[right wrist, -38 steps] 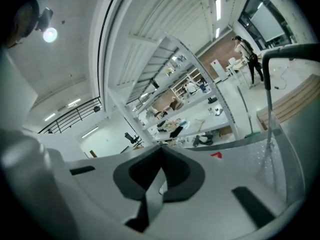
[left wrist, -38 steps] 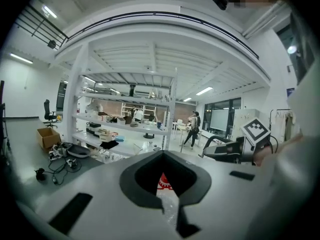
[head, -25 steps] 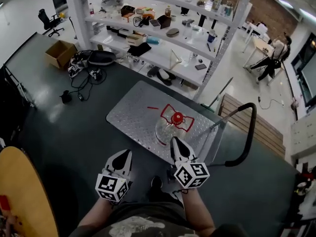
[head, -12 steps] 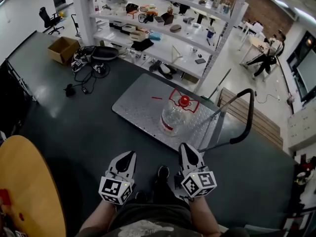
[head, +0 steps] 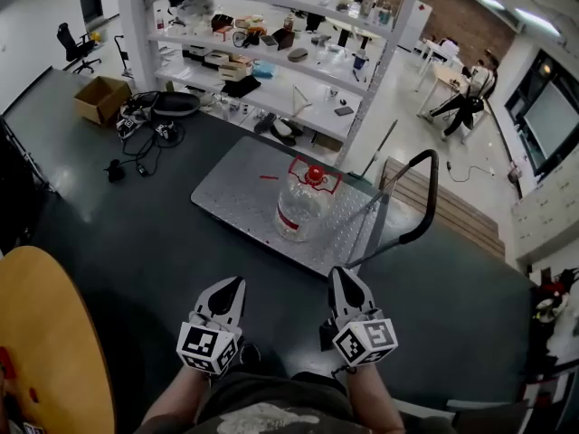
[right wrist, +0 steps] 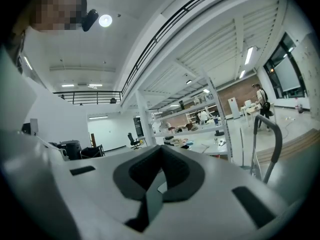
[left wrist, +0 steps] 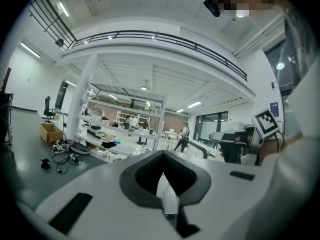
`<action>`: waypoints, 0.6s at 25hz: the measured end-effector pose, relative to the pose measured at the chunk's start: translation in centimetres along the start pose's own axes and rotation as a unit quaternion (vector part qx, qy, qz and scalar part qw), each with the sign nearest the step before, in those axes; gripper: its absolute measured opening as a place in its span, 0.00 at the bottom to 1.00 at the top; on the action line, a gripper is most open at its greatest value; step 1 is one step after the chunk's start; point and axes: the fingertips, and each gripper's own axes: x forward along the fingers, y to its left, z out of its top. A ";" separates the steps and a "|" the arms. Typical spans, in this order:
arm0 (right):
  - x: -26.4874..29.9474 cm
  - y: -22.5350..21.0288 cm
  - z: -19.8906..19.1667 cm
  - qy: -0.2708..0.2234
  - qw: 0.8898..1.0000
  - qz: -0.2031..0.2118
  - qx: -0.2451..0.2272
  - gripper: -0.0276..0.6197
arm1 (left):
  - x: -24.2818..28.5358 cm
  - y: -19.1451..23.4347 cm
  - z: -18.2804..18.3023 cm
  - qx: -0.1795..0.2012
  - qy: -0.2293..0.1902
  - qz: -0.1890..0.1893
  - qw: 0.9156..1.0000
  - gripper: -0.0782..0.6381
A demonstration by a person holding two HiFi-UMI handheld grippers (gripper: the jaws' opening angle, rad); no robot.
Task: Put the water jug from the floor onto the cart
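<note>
The left hand-held gripper (head: 232, 285) and right hand-held gripper (head: 343, 277) — both clenched, empty — are pulling back from the water jug (head: 298, 208), which stands upright on the cart (head: 232, 193), so the task looks done.

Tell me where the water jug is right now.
In the head view, the jug stands upright on the cart, mid-frame, toward the end with the handle. The shelves are beyond it.

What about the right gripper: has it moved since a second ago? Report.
Yes. The right gripper drew back off the cart, away from the water jug.
</note>
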 end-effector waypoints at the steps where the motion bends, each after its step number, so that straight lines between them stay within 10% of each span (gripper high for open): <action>1: -0.6 -0.2 0.0 -0.002 1.000 0.004 0.007 0.03 | -0.2 -0.5 0.0 0.002 -0.002 0.003 1.000 0.11; 15: -15.2 -6.9 -0.3 -0.007 0.999 0.028 0.027 0.03 | -2.9 -15.9 -3.3 0.010 -0.003 0.010 1.000 0.11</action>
